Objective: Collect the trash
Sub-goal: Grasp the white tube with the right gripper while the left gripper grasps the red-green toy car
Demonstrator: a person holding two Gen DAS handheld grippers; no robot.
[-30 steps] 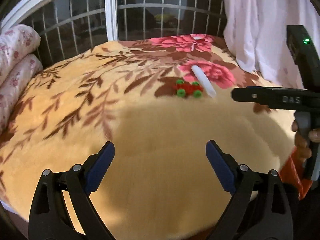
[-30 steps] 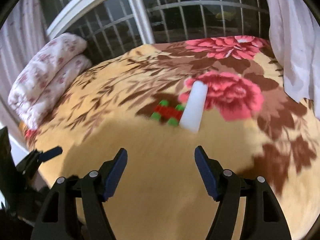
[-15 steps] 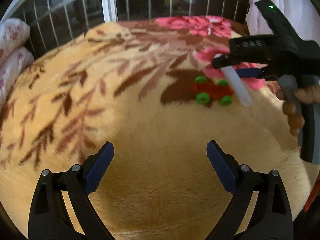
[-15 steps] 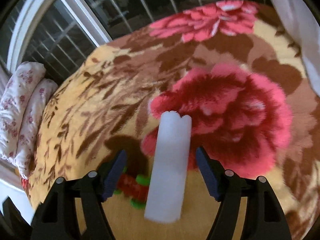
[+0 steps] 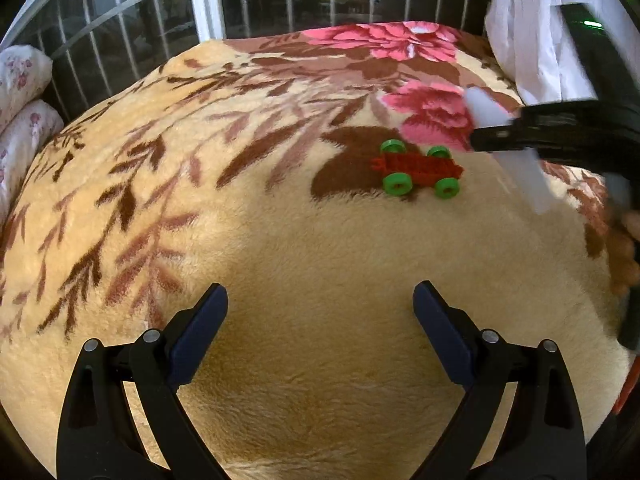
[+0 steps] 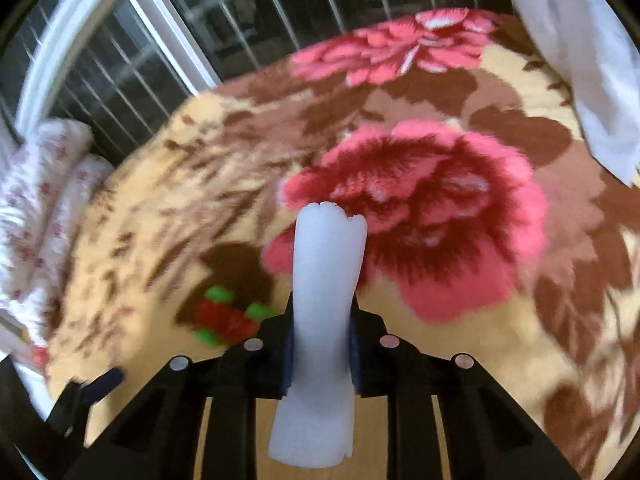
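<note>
Foam piece (image 6: 326,320) now pinched between right jaws

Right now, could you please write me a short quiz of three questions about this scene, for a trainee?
1. True or false: the right gripper is shut on the white foam piece.
2. What is the left gripper doing?
A. Holding the toy car
B. Open, holding nothing
C. Pressing the blanket
3. Fill in: the red toy car has ____ wheels and lies on the floral blanket.

Key: 1 true; 2 B; 3 green.
</note>
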